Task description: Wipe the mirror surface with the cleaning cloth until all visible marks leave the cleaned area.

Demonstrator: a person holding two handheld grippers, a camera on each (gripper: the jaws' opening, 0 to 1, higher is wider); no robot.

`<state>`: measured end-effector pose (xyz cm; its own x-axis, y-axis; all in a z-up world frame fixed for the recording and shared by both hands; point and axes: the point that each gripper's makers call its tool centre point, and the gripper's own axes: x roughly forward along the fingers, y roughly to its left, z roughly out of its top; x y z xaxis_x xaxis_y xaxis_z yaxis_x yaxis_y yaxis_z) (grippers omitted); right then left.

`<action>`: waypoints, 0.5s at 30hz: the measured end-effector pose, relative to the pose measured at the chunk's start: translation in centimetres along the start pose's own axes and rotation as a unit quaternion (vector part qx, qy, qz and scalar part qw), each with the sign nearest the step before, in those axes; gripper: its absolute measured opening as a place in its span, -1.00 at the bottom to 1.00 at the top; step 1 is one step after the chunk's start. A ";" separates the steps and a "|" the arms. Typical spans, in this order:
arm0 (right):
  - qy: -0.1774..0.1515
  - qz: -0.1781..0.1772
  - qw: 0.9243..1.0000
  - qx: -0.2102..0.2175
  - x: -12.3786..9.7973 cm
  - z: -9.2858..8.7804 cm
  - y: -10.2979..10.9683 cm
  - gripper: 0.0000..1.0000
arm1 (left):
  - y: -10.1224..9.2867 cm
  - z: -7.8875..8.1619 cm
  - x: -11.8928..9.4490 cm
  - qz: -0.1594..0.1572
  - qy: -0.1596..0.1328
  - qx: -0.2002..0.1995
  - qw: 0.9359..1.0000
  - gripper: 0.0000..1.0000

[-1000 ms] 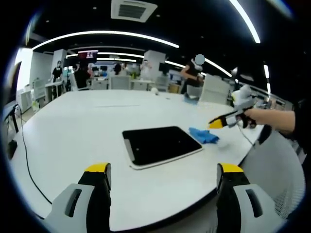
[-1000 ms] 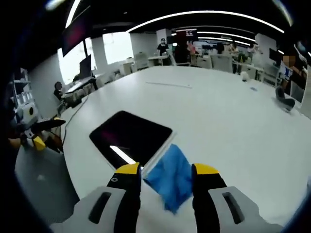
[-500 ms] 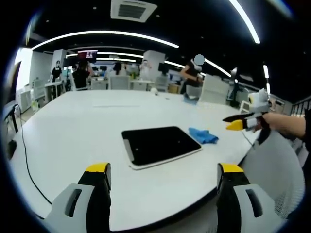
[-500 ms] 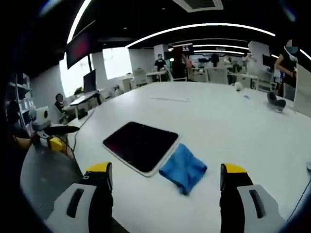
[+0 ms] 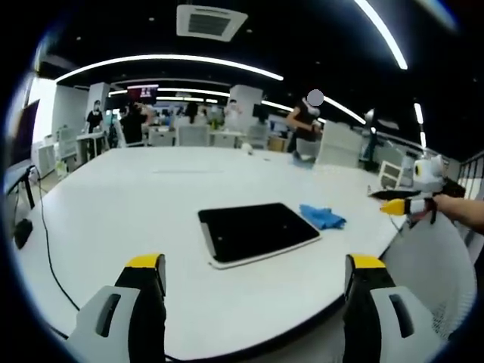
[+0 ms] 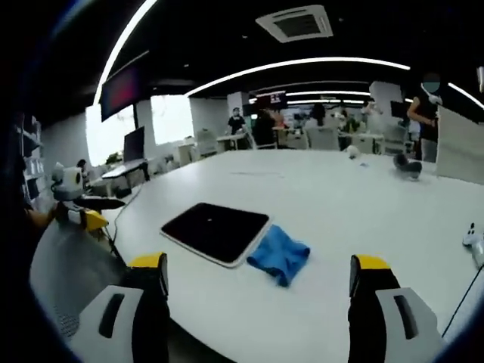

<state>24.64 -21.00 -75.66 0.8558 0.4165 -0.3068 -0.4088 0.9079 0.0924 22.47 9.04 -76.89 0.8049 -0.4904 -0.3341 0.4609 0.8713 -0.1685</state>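
A flat dark mirror [image 5: 257,232] with a white rim lies on the big white table [image 5: 136,204]; the right gripper view has this mirror [image 6: 215,229] left of centre. A crumpled blue cleaning cloth [image 5: 323,217] lies on the table just off the mirror's edge, and this cloth [image 6: 280,254] is free of either gripper. My left gripper [image 5: 257,283] is open, held back over the table's near edge. My right gripper [image 6: 257,283] is open too, well short of the cloth. The right gripper [image 5: 401,204] also appears at the far right of the left gripper view.
A black cable [image 5: 47,257] trails over the table at the left. Small white objects [image 6: 475,240] lie near the table's right edge. Chairs, desks and several people stand in the office behind. A person's hand [image 5: 457,208] holds the right gripper.
The right gripper has opened, let go of the blue cloth and drawn back from it. The cloth now lies beside the mirror. The left gripper's view shifted slightly.
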 end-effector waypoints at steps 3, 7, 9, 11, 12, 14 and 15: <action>0.004 0.012 0.999 0.041 -0.3 -0.7 0.3 0.99 | 0.0 0.1 0.1 0.000 -0.002 0.002 1.000 0.98; 0.022 0.015 1.000 0.002 0.0 -1.2 0.4 0.99 | 0.0 0.2 0.1 -0.002 -0.004 0.002 1.000 0.98; 0.024 0.015 1.000 0.002 -0.2 -1.3 0.4 0.99 | -0.1 0.3 0.1 -0.003 -0.005 0.004 1.000 0.98; 0.014 0.013 1.000 0.007 -0.3 -1.0 0.0 0.99 | -0.2 0.3 0.1 -0.003 -0.006 0.004 1.000 0.98; 0.011 0.013 1.000 0.008 -0.3 -0.9 0.0 0.99 | -0.1 0.4 0.1 -0.002 -0.008 0.004 1.000 0.98; 0.011 0.015 1.000 0.008 -0.3 -0.9 0.0 0.99 | 0.0 0.6 0.1 0.001 -0.015 0.002 1.000 0.98; 0.014 0.016 1.000 0.006 -0.2 -1.1 -0.2 0.98 | 0.1 0.7 0.1 0.004 -0.019 0.001 1.000 0.98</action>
<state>24.20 -21.27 -76.63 0.8325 0.4446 -0.3304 -0.4323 0.8944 0.1143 22.83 9.08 -76.27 0.8227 -0.4833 -0.2993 0.4549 0.8755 -0.1633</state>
